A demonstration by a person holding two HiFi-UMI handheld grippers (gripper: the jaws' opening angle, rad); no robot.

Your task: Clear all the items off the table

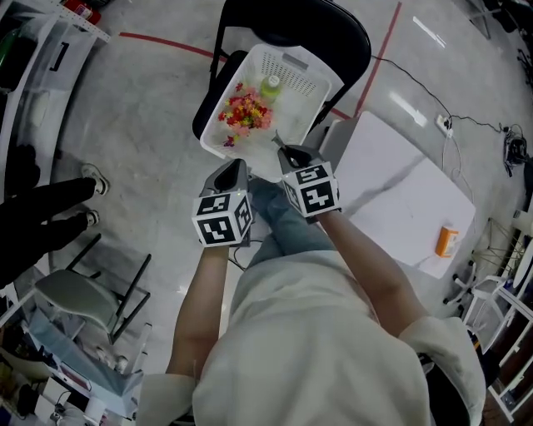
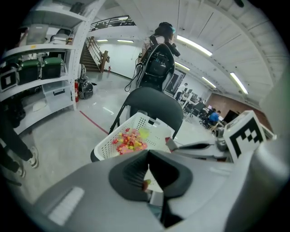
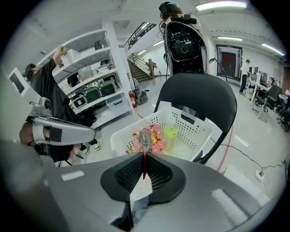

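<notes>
Basket [image 1: 312, 71] of flowers [image 1: 246, 112] sits on chair [image 1: 333, 21]; near it, right gripper [image 3: 144, 156] clamps a thin packet [image 3: 143, 138], left gripper [image 2: 147, 167] pinches a red-green scrap [image 2: 145, 183].

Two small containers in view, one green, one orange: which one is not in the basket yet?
The orange one, alone on the white table; the green one already sits in the white basket beside the flowers.
</notes>
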